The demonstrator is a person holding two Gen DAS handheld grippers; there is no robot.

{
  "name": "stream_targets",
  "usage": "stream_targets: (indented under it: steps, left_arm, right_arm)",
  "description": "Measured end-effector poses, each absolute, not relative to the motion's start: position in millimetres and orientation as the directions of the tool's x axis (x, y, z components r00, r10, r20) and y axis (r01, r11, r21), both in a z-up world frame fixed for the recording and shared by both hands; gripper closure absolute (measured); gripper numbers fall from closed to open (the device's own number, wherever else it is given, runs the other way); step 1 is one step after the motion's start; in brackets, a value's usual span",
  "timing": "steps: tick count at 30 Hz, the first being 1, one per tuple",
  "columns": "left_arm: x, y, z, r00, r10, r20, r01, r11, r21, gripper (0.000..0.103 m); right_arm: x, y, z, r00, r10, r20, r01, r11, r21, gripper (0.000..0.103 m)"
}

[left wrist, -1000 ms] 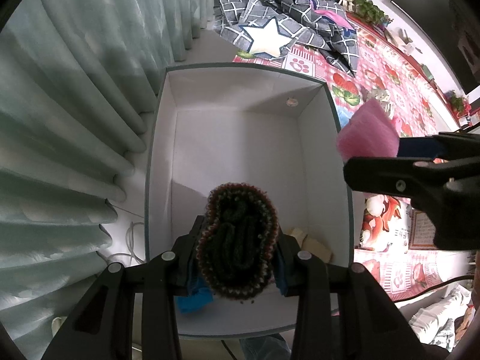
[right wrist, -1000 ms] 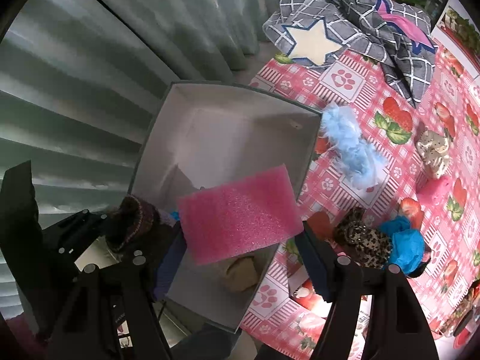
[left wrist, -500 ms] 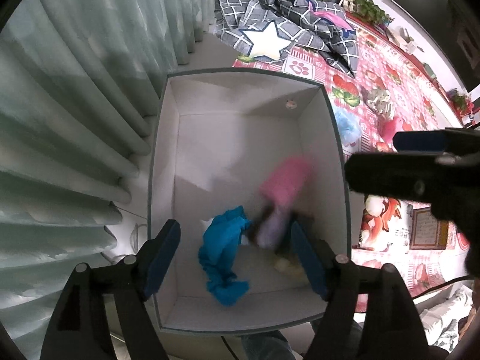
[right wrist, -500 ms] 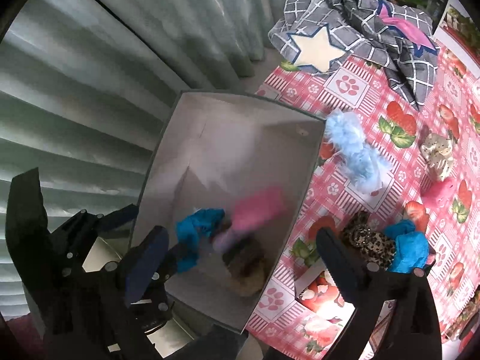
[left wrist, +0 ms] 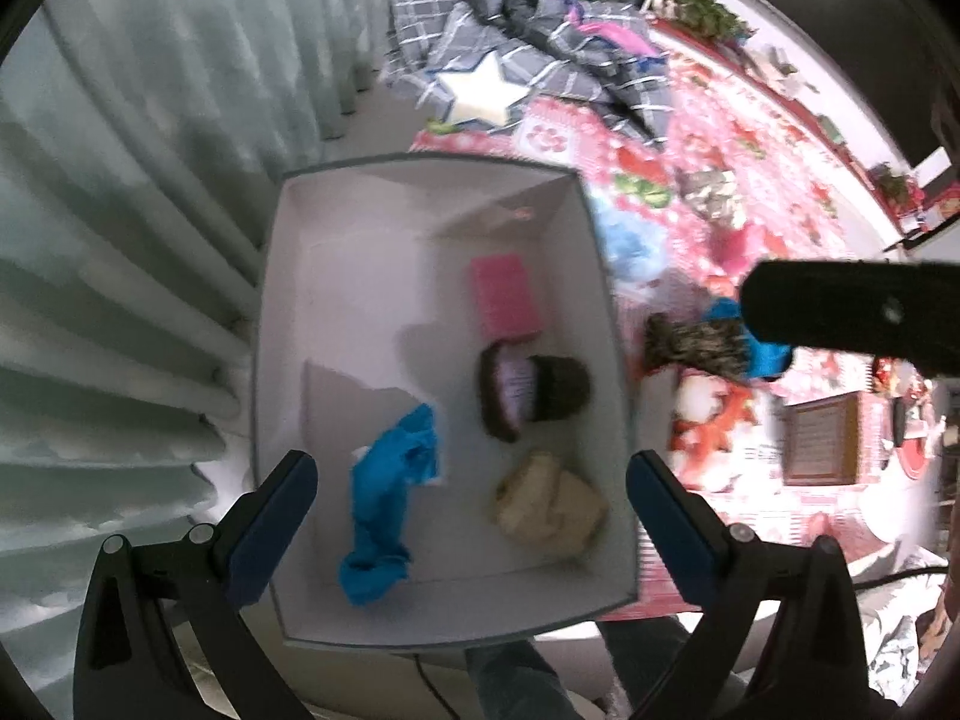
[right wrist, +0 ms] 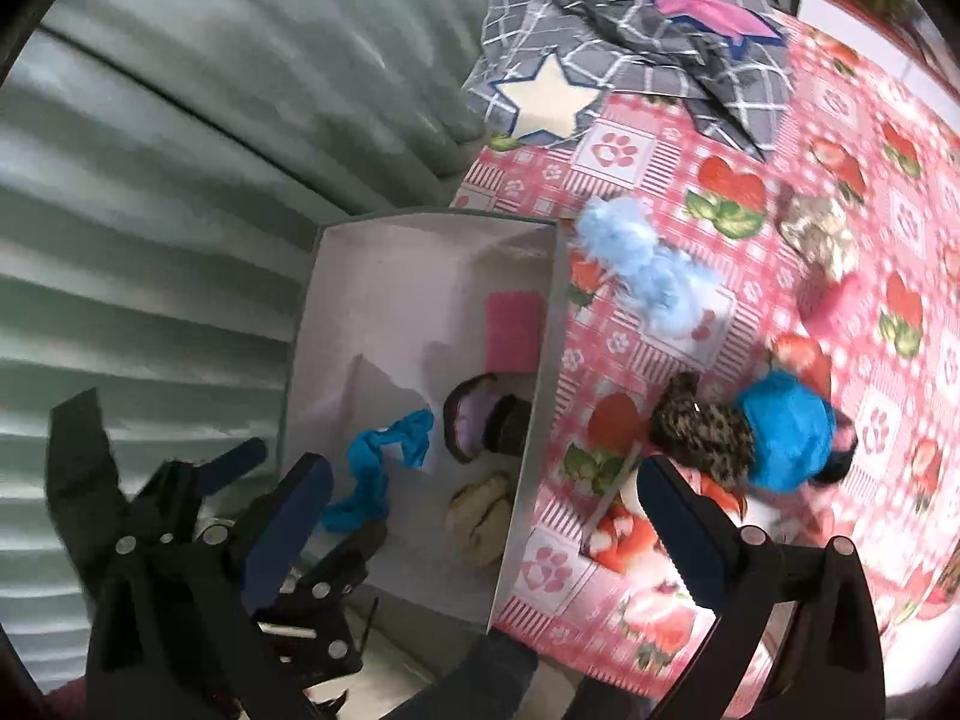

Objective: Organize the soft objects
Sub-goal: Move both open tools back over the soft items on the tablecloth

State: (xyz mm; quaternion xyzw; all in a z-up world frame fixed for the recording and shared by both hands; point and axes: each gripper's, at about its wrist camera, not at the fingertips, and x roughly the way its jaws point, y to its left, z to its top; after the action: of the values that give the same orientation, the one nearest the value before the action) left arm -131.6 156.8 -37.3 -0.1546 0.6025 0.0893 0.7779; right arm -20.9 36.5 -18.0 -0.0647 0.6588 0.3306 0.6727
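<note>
Left gripper (left wrist: pixel 471 507): jaws wide apart and empty above the near end of the white box (left wrist: pixel 420 192); 1 second ago it was clamped on the dark knitted slipper (left wrist: pixel 531 390).
Right gripper (right wrist: pixel 480 516): jaws spread wide, holding nothing; 1 second ago it carried the pink sponge (left wrist: pixel 504 297).
Just changed: both loads were let go within the last second and now lie on the box floor.
Box contents: 4 soft items. The pink sponge is far right, the slipper just near of it, a beige soft lump (left wrist: pixel 549 504) at the near right, and a blue cloth (left wrist: pixel 390 498) at the near middle.
Still outside: on the pink checked tablecloth (right wrist: pixel 660 138) right of the box lie a light blue fluffy piece (right wrist: pixel 642 267), a leopard-print item (right wrist: pixel 702 429) touching a bright blue bundle (right wrist: pixel 786 444), and a grey checked blanket (right wrist: pixel 630 60) at the far end.
Task meaning: 2 more items are sorted, and both grippers look free for another pick, probably the leopard-print item nearest the right gripper.
</note>
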Motion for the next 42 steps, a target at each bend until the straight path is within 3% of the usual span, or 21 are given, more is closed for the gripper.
stream_targets:
  steps: [8,14,18,23,37,39,42]
  left_arm:
    - [-97,112,-10,0.265,-0.162,-0.951,-0.205,0.954,-0.219,0.000]
    - [-52,63,-2,0.240,-0.216,-0.946,-0.102,0.964,-0.245,0.000]
    - [-22,41,-12,0.204,-0.226,-0.953,-0.085,0.965,-0.247,0.000]
    - [2,27,-26,0.151,-0.229,-0.962,-0.106,0.963,-0.246,0.000]
    - [38,1,-77,-0.011,-0.075,-0.997,-0.089,0.993,-0.074,0.000]
    - [42,2,-83,-0.029,-0.062,-0.998,-0.102,0.993,-0.059,0.000]
    - [50,-2,-87,-0.038,-0.055,-0.998,-0.109,0.993,-0.051,0.000]
  right_arm:
    - [-4,-76,26,-0.095,0.441,-0.892,-0.317,0.836,0.447,0.001]
    - [32,-183,28,-0.039,0.413,-0.910,-0.104,0.904,0.414,0.001]
    - [59,-230,9,-0.031,0.362,-0.932,-0.018,0.932,0.363,0.001]
    - [92,-249,-53,-0.151,0.351,-0.924,0.026,0.936,0.351,0.001]
    - [141,-154,-214,-0.537,0.184,-0.823,-0.294,0.873,0.388,0.001]
    - [143,-146,-224,-0.521,0.138,-0.842,-0.337,0.873,0.352,0.001]
    - [157,-163,-218,-0.364,0.047,-0.930,-0.357,0.915,0.186,0.001]
